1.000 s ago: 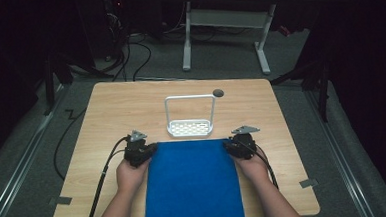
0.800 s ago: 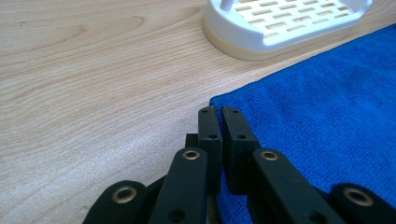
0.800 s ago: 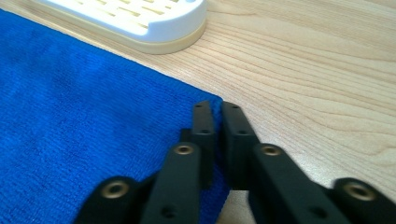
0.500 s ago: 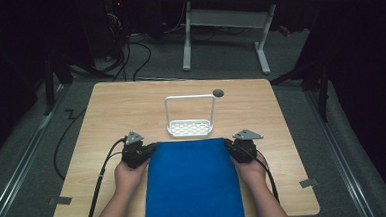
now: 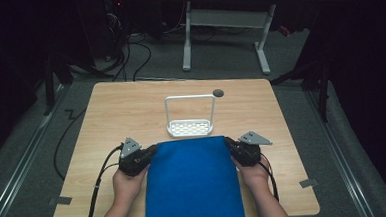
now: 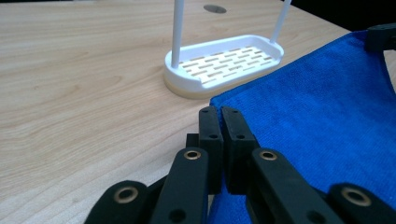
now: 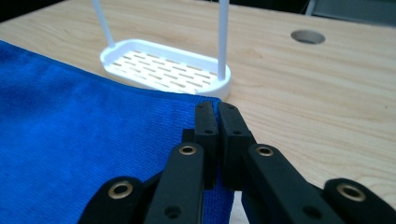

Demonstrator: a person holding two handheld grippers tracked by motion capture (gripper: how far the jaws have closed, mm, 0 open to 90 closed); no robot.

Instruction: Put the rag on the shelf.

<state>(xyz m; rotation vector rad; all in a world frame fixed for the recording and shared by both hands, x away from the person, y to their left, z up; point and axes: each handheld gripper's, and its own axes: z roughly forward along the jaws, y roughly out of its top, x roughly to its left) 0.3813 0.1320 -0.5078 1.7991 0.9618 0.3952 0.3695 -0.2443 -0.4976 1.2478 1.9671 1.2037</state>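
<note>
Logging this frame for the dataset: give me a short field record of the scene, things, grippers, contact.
surface: wooden table
cloth: blue cloth, spread flat, near edge past the table's front
rack: white rack, upright, just beyond the cloth's far edge
left gripper: shut on the cloth's far left corner
right gripper: shut on the cloth's far right corner
table hole: grommet hole behind the rack

Both tools — left, right — pinching blue cloth corners; white rack beyond

One blue cloth, one white rack just beyond it, two grippers, one wooden bench.
</note>
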